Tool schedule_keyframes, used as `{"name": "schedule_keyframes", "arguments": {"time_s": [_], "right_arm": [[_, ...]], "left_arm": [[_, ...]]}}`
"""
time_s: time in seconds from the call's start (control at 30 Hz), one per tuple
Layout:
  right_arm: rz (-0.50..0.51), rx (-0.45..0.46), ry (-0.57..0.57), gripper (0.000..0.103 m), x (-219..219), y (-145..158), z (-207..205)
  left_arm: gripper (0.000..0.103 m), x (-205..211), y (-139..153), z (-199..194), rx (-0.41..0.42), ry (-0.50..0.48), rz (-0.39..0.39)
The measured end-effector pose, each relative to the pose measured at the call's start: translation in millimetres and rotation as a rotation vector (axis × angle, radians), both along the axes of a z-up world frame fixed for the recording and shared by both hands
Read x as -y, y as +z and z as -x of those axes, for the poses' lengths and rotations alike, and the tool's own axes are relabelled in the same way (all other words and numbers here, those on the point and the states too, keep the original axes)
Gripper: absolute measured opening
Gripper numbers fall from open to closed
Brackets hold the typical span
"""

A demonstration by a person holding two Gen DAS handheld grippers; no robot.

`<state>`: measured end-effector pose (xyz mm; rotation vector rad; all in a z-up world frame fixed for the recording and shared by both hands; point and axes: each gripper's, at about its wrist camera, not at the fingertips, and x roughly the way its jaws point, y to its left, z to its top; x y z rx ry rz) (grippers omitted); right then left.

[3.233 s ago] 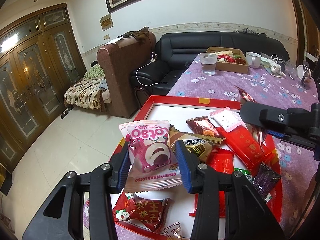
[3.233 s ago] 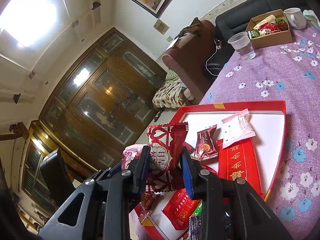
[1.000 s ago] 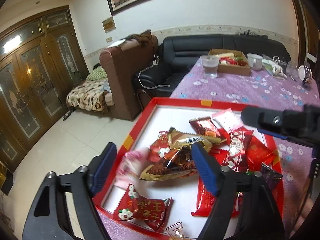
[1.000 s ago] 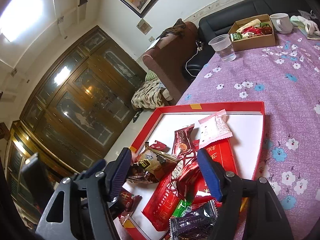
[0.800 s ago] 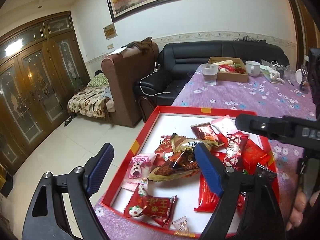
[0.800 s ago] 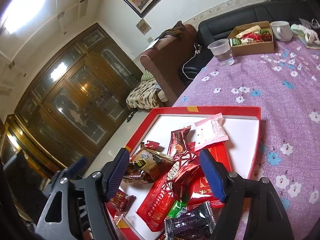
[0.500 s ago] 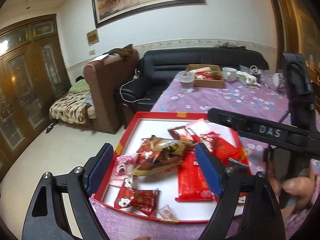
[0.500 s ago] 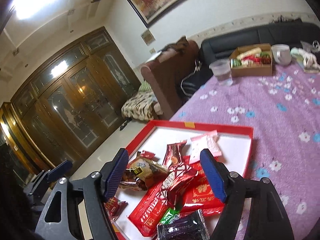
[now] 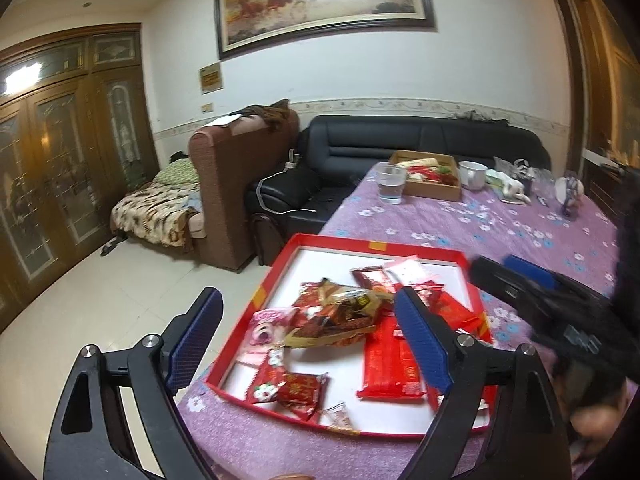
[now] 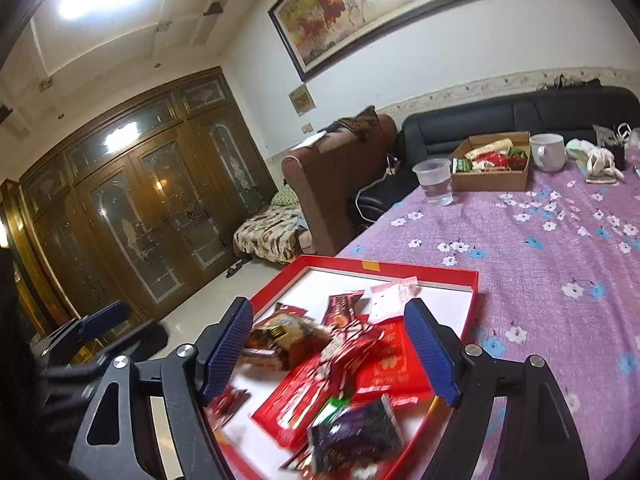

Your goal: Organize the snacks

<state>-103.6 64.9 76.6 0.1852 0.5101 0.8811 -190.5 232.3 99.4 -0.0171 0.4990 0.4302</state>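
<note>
Hovering above the red tray (image 9: 280, 276), the left claw (image 9: 308, 336) is spread and still widening, nothing pinched between its blue pads (image 9: 420, 340). The right claw (image 10: 328, 352) likewise — jaws opening, empty, held over the tray's near end. Snack packets (image 9: 340, 320) lie heaped inside the tray, a pink packet (image 9: 262, 326) at its left wall. The tray sits on the purple-clothed surface (image 10: 560, 248); beyond it stand a plastic cup (image 9: 390, 188) and a cardboard box (image 9: 432, 190).

left wrist: above tray's (image 9: 420, 249) near corner, facing sofa | right wrist: lower (tilted) | shared: tray (image 10: 400, 268)
</note>
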Motion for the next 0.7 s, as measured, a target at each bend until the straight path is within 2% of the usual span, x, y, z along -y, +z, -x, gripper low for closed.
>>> {"name": "schedule_keyframes", "arguments": {"time_s": [0.1,0.2,0.4,0.7], "right_arm": [[0.006,0.029,0.009,0.082,4.0,1.6,21.4],[0.036,0.02,0.01,0.084,3.2,-0.1,36.6],[0.19,-0.017,-0.071,0.084,-7.3,-9.0,61.2],[0.212,0.066,-0.087,0.084,-6.2,15.7,102.1]], "left_arm": [[0.088,-3.5,-3.3,5.8,-0.014,0.044,-0.006],[0.088,-8.5,-5.4,15.9,-0.012,0.056,0.0],[0.088,-15.0,-12.1,29.3,-0.054,0.077,0.041],[0.088,-10.9,-9.6,65.9,-0.051,0.089,0.06]]}}
